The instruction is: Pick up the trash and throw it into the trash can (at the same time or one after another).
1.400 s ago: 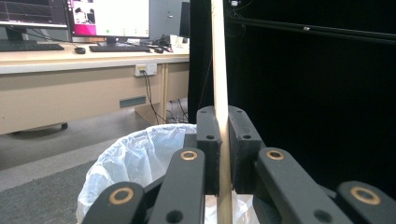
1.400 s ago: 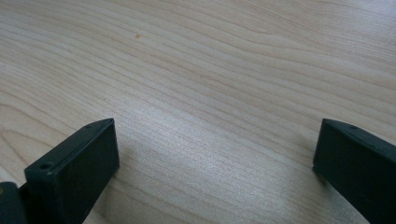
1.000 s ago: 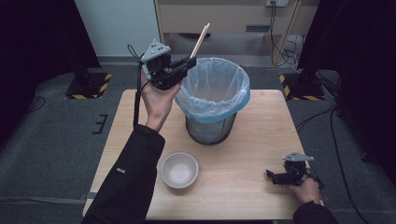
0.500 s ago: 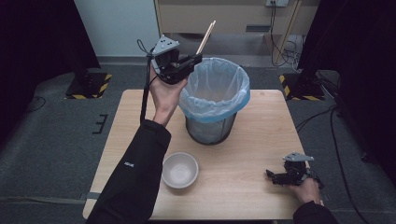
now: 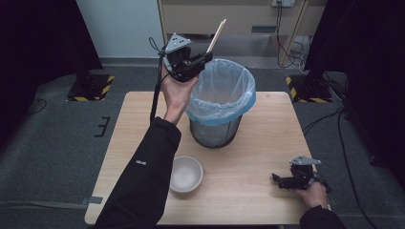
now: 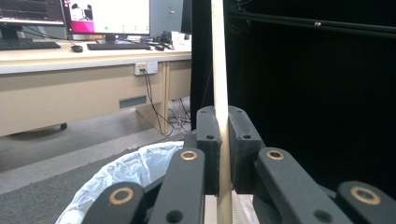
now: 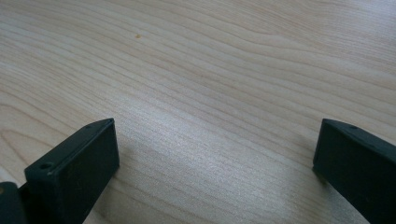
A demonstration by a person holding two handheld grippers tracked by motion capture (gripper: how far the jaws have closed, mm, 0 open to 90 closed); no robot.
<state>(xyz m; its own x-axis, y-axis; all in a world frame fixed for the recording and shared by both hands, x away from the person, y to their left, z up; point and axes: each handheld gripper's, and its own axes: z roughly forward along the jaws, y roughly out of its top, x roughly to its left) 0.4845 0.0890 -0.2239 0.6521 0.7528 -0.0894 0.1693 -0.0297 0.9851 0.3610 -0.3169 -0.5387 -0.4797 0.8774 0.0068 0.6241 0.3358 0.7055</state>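
At upper centre-left, 1 wooden stick (image 5: 218, 34) is pinched upright by the left gripper (image 5: 203, 59) at the bin (image 5: 220, 102) rim; release appears outstanding. At lower right, the right gripper (image 5: 281, 180) is rested wide-spread, holding nothing, on the table (image 5: 258, 191).

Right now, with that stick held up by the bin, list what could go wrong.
1. The left gripper holds the wooden stick near its lower end, at the rim of the bin, not over its middle. Released here, it may tip outside.
2. The loose blue liner could snag the fingers.
3. The white bowl sits beside the sleeve; a retreating arm might knock it.
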